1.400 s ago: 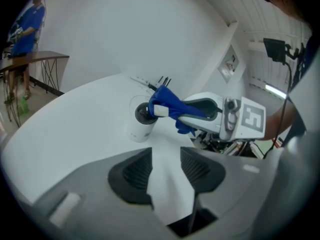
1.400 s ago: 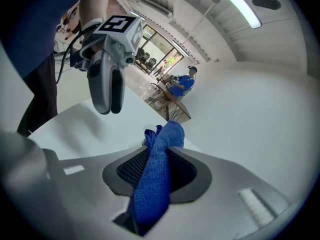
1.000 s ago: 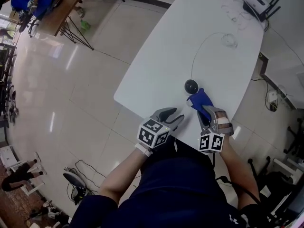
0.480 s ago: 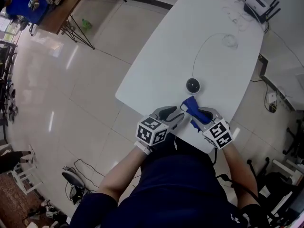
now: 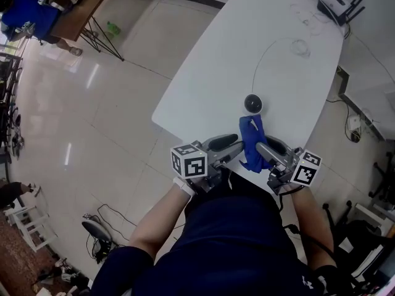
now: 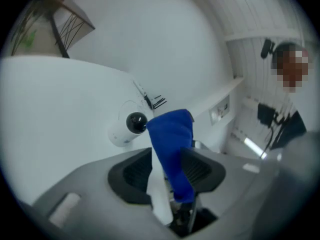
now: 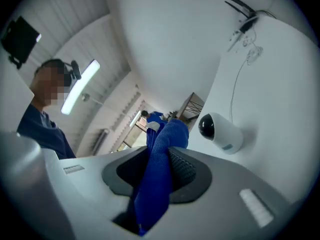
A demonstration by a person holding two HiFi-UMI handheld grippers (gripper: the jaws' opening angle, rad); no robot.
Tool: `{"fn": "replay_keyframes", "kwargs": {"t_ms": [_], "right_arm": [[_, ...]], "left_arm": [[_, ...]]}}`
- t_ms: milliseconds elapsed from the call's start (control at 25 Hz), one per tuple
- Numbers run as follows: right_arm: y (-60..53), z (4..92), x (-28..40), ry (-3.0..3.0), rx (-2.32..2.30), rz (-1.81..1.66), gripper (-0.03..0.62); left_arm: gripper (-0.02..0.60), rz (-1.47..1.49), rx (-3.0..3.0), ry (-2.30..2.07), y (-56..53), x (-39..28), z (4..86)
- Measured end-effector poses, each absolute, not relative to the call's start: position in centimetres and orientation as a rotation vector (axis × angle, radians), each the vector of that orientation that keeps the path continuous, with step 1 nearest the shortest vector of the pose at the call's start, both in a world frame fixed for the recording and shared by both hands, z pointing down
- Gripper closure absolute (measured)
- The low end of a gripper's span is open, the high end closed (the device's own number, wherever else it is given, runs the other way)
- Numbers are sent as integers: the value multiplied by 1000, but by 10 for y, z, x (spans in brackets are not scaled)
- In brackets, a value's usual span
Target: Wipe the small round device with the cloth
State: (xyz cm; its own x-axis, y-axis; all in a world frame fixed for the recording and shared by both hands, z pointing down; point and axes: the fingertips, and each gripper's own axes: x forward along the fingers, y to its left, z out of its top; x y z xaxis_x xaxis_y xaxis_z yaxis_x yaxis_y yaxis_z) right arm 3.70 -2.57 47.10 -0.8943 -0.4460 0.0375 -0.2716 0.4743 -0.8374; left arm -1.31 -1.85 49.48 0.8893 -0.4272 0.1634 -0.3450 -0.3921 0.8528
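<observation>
The small round device [image 5: 253, 103], white with a black dome, sits near the white table's [image 5: 241, 36] near edge; it also shows in both gripper views [image 6: 131, 126] [image 7: 222, 130]. The blue cloth [image 5: 252, 142] hangs in the air just short of it, between the two grippers. My right gripper [image 5: 264, 152] is shut on the cloth [image 7: 160, 174], which bulges out past its pads. My left gripper [image 5: 229, 148] faces it from the left. Its jaws stand open with the cloth [image 6: 170, 144] and its white tag hanging between the pads, not pressed.
A thin cable [image 5: 262, 60] runs from the device to a small coil [image 5: 298, 50] and a router with antennas [image 5: 336, 5] at the table's far end. The tiled floor [image 5: 92, 116] lies left; a person in blue [image 5: 24, 11] is far off at top left.
My right gripper has lifted the cloth off the table and rolled over, toward me. My left gripper has risen and turned, and the cloth now hangs between its jaws.
</observation>
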Motion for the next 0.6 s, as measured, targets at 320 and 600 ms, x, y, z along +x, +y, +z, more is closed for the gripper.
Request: {"fn": "replay_keyframes", "kwargs": {"t_ms": [320, 600], "right_arm": [[-19, 442, 37, 2195, -322, -1450, 467], [-16, 443, 36, 2182, -300, -1462, 467]], "left_arm": [[287, -571, 1816, -250, -24, -6, 434], [397, -505, 1837, -233, -21, 0, 439]]}}
